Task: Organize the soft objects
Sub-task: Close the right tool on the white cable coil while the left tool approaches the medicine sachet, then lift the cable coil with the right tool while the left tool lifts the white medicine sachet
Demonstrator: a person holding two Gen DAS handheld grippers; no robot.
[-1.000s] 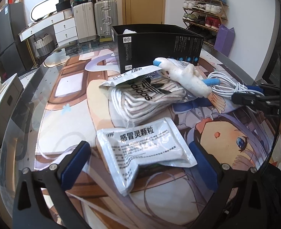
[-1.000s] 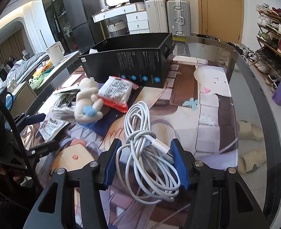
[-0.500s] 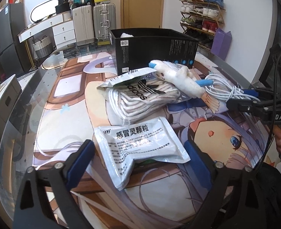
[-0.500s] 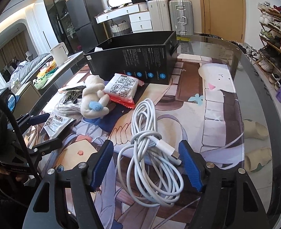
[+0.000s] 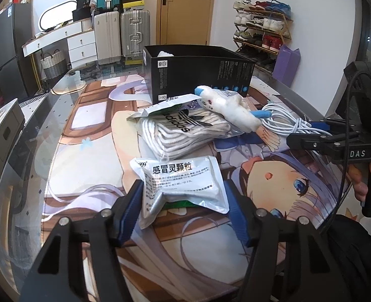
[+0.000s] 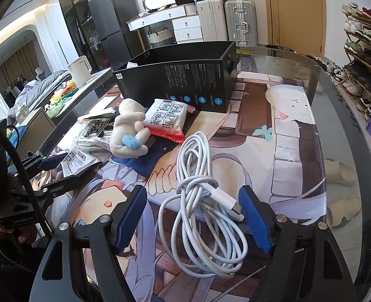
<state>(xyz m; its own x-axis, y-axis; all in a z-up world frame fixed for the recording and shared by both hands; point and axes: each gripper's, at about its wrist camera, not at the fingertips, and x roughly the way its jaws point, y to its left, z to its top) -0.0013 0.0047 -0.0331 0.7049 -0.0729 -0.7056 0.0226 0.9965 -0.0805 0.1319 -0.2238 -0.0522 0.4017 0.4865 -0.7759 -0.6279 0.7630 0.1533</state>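
A silver medicine pouch (image 5: 183, 183) lies flat on the printed mat. My left gripper (image 5: 184, 211) straddles its near half. The jaws are closing, with the blue pads (image 5: 131, 209) right at the pouch's edges and no visible squeeze. My right gripper (image 6: 193, 217) stands over a coiled white cable (image 6: 198, 201). Its jaws are opening and the cable lies loose between them, its plug near the right pad. Behind are a white plush toy (image 5: 225, 108) resting on a bag of socks (image 5: 183, 130), a red-edged tissue pack (image 6: 168, 118) and an open black box (image 5: 198, 73).
The glass table's curved edge (image 6: 341, 115) runs along the right, with slippers (image 6: 339, 173) showing on the floor through it. A shoe rack (image 5: 261, 32), suitcases (image 5: 135, 32) and a white dresser (image 5: 69, 40) stand beyond the table. A hand (image 5: 361, 183) holds the right gripper.
The left jaws have drawn in from wide apart to the pouch's edges. The right jaws have spread away from the cable, which now lies loose on the mat.
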